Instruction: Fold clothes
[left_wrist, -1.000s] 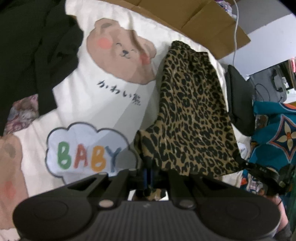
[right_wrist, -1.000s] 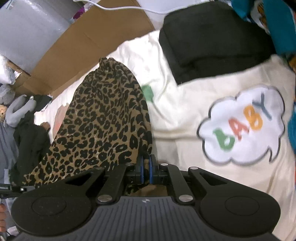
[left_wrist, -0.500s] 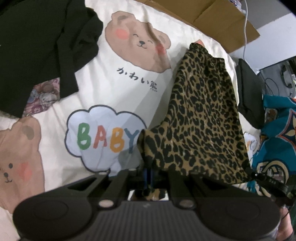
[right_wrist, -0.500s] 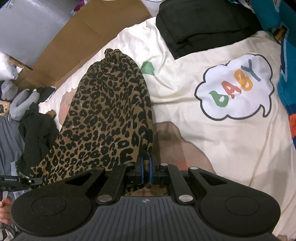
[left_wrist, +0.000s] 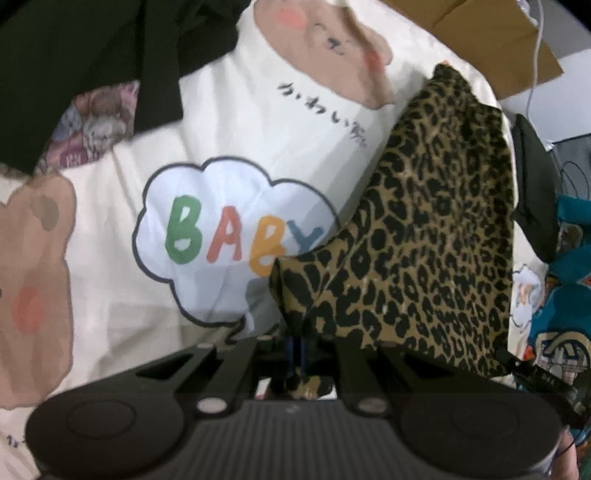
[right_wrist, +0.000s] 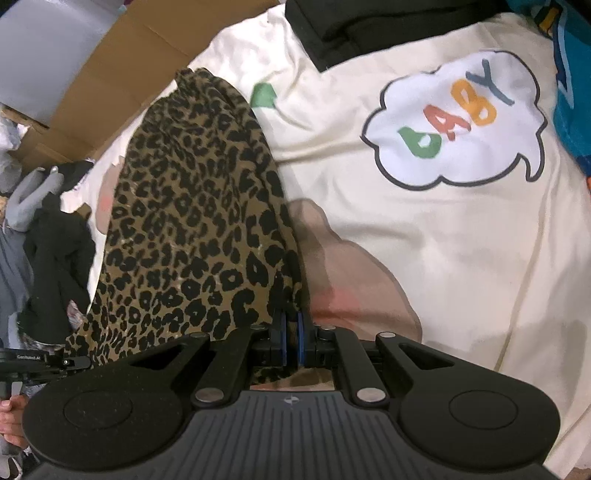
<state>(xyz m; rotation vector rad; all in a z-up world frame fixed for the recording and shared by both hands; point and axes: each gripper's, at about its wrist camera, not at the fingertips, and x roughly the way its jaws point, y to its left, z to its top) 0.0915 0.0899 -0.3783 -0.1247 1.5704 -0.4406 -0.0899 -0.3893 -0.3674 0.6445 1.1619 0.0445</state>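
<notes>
Your left gripper (left_wrist: 297, 345) is pinching one near corner of the leopard-print garment (left_wrist: 436, 236), its blue pads pressed together on a fold of the cloth. Your right gripper (right_wrist: 290, 341) is clamping the other near corner the same way, with a tuck of the print bunching behind the closed pads. You are holding both corners at once so that the near edge is stretching between them and the rest of the cloth is trailing away from you, its far end lying on the bedsheet (right_wrist: 424, 236). That is keeping the piece spread and fairly flat rather than crumpled, which is likely why you are gripping at the corners and not mid-panel.

The garment is lying over the cream sheet, just beside the "BABY" cloud print (left_wrist: 229, 236) in the left view, and it is partly covering a bear print (right_wrist: 354, 280) in the right view. The open middle of the bed is serving as your folding space. Other clothes are sitting out at the edges: a black garment (left_wrist: 92, 66) at the far left and a folded black piece (right_wrist: 388, 22) at the far right. Beyond the bed, cardboard (right_wrist: 122, 66) is showing.
</notes>
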